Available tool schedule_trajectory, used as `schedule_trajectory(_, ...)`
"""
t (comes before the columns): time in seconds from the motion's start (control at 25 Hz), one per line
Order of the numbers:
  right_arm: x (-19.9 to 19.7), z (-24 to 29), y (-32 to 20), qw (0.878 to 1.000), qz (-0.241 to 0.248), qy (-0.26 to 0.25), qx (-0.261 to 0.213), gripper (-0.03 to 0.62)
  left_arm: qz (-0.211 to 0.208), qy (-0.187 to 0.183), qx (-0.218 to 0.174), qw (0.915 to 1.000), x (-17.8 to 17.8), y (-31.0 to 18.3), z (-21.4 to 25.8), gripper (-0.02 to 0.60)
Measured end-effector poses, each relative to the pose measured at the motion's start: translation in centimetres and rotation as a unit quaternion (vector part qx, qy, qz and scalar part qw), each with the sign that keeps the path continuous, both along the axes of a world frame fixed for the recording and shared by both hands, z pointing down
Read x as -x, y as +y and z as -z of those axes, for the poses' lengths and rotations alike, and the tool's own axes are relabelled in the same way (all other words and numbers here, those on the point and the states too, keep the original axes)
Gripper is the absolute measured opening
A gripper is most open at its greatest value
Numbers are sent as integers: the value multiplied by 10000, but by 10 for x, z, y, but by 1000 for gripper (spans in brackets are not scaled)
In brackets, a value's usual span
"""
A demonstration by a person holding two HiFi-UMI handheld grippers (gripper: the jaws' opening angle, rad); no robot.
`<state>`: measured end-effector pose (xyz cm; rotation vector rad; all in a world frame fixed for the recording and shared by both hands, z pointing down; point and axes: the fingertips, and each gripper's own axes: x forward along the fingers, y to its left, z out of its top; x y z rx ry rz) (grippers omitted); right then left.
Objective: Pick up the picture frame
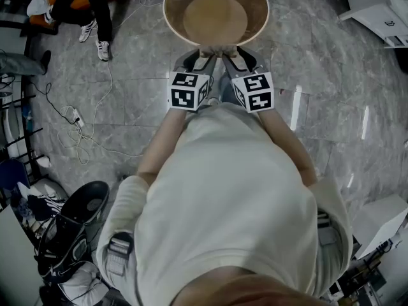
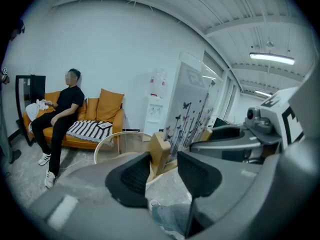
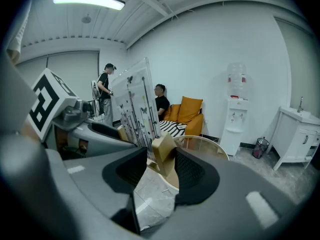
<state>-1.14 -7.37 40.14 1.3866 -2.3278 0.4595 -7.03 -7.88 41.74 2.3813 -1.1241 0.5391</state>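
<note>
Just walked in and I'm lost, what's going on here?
A person holds a gripper in each hand at a round table. A clear frame with wooden end blocks stands on it. The left gripper and right gripper each have a block between open jaws, not clamped, so the frame isn't lifted.

Picture frame [image 2: 192, 109] on round table [image 2: 106, 143]; sofa [image 2: 107, 109] behind

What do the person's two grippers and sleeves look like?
Both the left gripper and right gripper are grey with black textured pads. Each carries a white cube printed with black square markers. The person wears a pale short-sleeved shirt.
</note>
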Motion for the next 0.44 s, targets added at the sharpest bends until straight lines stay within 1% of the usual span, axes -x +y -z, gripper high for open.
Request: schedule_trajectory(0.44, 0, 2, -3, 10000, -23, 26, -7, 172, -34, 20, 9, 10000, 0, -4, 2, 173)
